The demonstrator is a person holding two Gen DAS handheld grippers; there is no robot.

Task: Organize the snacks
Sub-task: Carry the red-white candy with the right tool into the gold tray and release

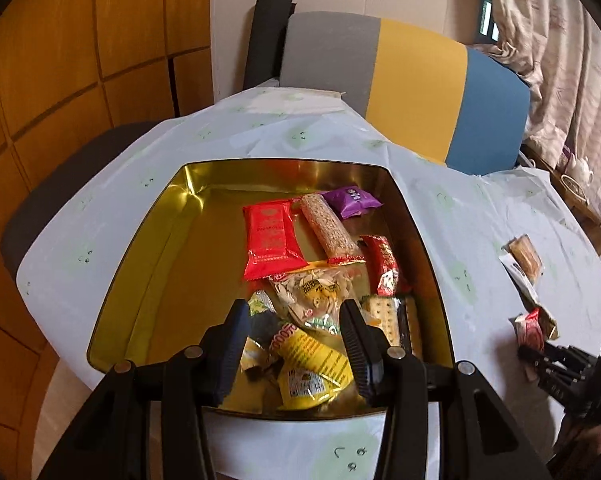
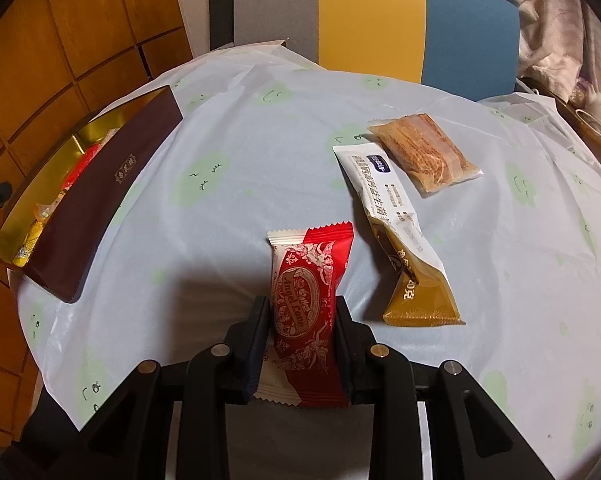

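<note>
An open gold tin (image 1: 156, 240) on the table holds several snacks: a red packet (image 1: 270, 236), a sesame bar (image 1: 328, 228), a purple packet (image 1: 352, 200) and a yellow packet (image 1: 312, 364). My left gripper (image 1: 294, 316) hovers over the tin's near end, open, with nothing between its fingers. My right gripper (image 2: 302, 308) is shut on a red-and-white packet (image 2: 300, 304) just above the tablecloth. From the left wrist view, the right gripper (image 1: 540, 356) shows to the right of the tin. The tin's dark maroon wall (image 2: 100, 200) lies far left in the right wrist view.
A white-and-gold packet (image 2: 392, 216) and a clear-wrapped brown pastry (image 2: 424, 152) lie on the pale cloth (image 2: 240, 140) beyond my right gripper. A grey, yellow and blue chair back (image 1: 412, 80) stands behind the table. Wooden panels (image 1: 60, 80) fill the left side.
</note>
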